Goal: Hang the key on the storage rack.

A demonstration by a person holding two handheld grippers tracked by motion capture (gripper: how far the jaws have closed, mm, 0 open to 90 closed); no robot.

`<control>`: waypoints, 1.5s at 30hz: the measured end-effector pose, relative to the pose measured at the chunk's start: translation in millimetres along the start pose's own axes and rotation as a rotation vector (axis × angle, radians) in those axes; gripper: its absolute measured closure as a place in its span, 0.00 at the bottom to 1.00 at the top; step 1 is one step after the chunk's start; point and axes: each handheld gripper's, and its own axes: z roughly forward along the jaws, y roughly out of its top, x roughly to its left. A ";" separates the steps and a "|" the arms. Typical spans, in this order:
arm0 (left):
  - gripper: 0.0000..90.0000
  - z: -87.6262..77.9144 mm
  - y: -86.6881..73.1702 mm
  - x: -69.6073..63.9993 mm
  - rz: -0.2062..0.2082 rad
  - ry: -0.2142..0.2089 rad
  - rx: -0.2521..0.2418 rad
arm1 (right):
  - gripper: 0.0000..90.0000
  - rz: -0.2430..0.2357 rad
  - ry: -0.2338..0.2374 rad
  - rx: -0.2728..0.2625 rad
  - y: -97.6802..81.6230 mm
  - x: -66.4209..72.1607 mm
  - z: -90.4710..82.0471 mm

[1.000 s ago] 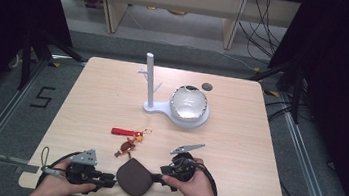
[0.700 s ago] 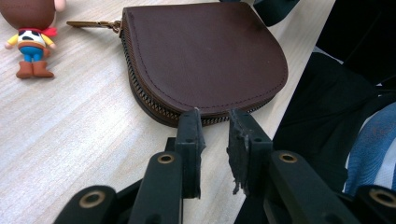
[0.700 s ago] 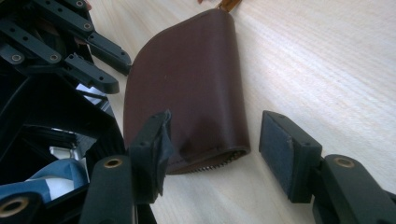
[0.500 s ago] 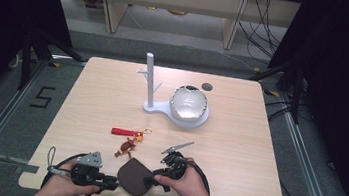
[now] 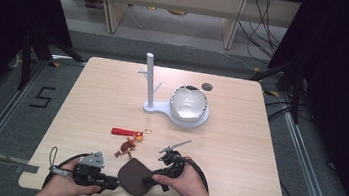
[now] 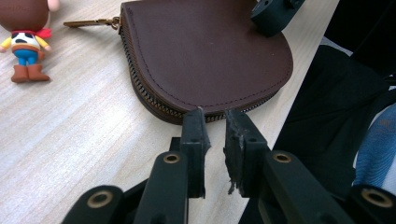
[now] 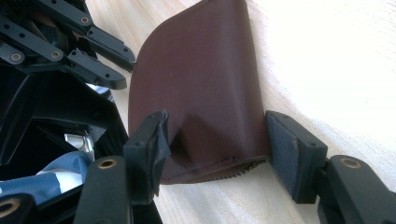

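A dark brown leather zip pouch [image 5: 133, 178] lies at the table's front edge. My right gripper [image 5: 153, 180] comes at it from the right. In the right gripper view its two pads [image 7: 149, 140] press opposite edges of the pouch [image 7: 201, 79], and the leather buckles between them. My left gripper [image 5: 112, 183] sits at the pouch's left side. In the left gripper view its jaws [image 6: 215, 116] stand a narrow slit apart with nothing between them, tips touching the zipper rim of the pouch [image 6: 205, 51].
A small cowboy figure keychain [image 5: 127, 147] and a red strap keychain [image 5: 125, 132] lie just beyond the pouch. Farther back stand a white peg stand [image 5: 149, 82] and a shiny dome on its base [image 5: 189, 103]. The table edge runs right under both hands.
My right gripper has moved left onto the pouch and closed on it. My left gripper has slid right up to the pouch's zipper edge.
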 end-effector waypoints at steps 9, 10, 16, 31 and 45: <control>0.89 1.5 -0.6 -1.3 0.005 0.017 0.004 | 0.53 -0.004 -0.006 0.043 4.7 -0.3 -0.1; 0.89 1.6 -0.5 -1.3 0.007 0.017 0.006 | 0.55 0.000 0.006 0.043 5.0 -0.6 0.0; 0.90 1.2 -1.5 -0.8 0.015 0.023 0.014 | 0.67 -0.007 0.010 0.036 7.0 -1.9 -5.6; 0.88 -0.2 -1.1 -3.9 0.015 0.010 -0.005 | 0.77 -0.139 -0.047 0.029 15.3 22.1 -23.4; 0.85 -13.6 1.1 1.2 0.008 0.028 -0.095 | 0.79 -0.285 -0.291 -0.052 14.6 32.8 -51.7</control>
